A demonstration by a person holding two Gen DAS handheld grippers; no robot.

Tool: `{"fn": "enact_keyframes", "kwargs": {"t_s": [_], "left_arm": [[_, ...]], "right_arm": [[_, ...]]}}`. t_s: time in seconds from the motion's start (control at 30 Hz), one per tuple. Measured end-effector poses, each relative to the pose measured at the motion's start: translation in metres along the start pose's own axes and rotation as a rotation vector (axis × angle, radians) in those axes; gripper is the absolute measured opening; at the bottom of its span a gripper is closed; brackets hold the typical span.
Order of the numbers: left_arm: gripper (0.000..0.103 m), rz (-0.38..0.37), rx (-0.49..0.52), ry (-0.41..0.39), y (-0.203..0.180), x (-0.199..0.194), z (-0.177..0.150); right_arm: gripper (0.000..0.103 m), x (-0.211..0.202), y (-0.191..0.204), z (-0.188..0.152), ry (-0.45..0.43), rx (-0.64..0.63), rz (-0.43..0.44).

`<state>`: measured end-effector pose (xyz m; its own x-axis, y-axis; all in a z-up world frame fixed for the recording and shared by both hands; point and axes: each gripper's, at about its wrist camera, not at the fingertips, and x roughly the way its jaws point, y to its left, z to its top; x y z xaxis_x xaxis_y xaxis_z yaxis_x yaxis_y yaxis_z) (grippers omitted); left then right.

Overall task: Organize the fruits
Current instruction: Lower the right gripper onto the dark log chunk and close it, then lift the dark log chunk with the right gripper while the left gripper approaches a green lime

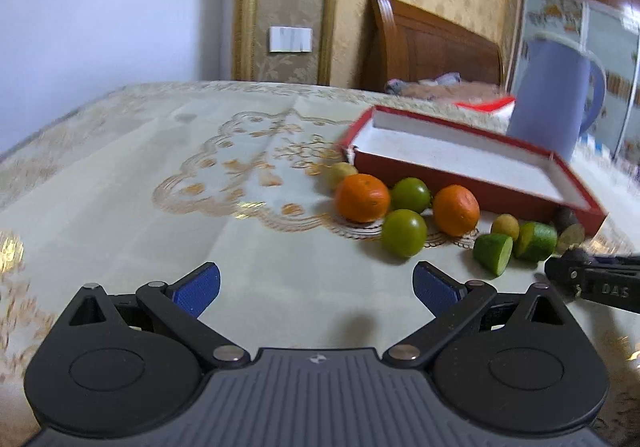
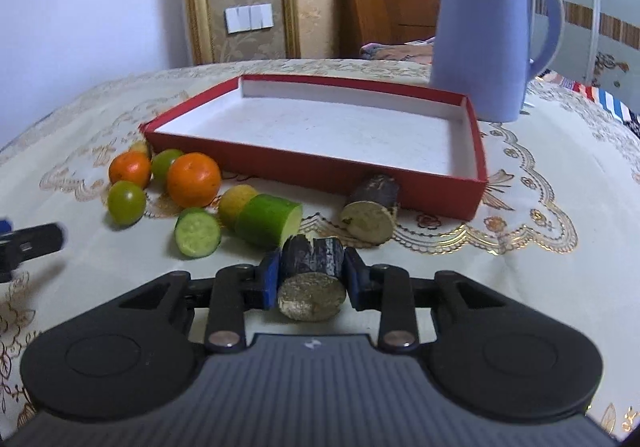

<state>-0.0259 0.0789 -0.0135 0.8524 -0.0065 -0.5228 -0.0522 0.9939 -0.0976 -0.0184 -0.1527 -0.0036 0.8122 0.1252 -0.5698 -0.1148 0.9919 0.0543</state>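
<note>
The right gripper (image 2: 311, 279) has its blue pads clamped on a short dark-skinned cut piece (image 2: 312, 277), pale cut face toward the camera, near the embroidered tablecloth (image 2: 540, 183). A second dark cut piece (image 2: 370, 209) lies just beyond it, touching the near wall of the red tray (image 2: 320, 171), whose white inside holds nothing. Left of these lie two green cut chunks (image 2: 268, 219), a small yellowish fruit (image 2: 236, 201) behind them, then two oranges (image 2: 194, 179) and two green round fruits (image 2: 126, 203) clustered near the tray's left corner; another small fruit at that corner is too hidden to name. A blue jug (image 2: 484, 35) stands at the tray's far right. The left gripper (image 1: 316, 289) hovers over bare cloth with fingers spread wide, nothing between them, well left of the fruit
</note>
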Motion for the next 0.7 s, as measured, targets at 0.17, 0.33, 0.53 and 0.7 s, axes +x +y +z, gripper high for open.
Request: {"fn": "enact_keyframes", "kwargs": {"t_s": [0.17, 0.33, 0.53, 0.7], "left_arm": [[0.103, 0.036, 0.025, -0.009, -0.004, -0.001, 0.004], [0.103, 0.008, 0.178, -0.011, -0.039, 0.008, 0.016], [0.103, 0.018, 0.229, 0.035, -0.056, 0.037, 0.023], [0.103, 0.013, 0.192, 0.053, -0.052, 0.048, 0.027]], "right_arm": [[0.031, -0.007, -0.005, 0.0, -0.053, 0.026, -0.024], [0.031, -0.005, -0.012, 0.001, -0.047, 0.058, -0.031], [0.031, -0.003, -0.015, 0.001, -0.041, 0.073, -0.022], [0.031, 0.0, -0.019, 0.0, -0.022, 0.096, -0.008]]}}
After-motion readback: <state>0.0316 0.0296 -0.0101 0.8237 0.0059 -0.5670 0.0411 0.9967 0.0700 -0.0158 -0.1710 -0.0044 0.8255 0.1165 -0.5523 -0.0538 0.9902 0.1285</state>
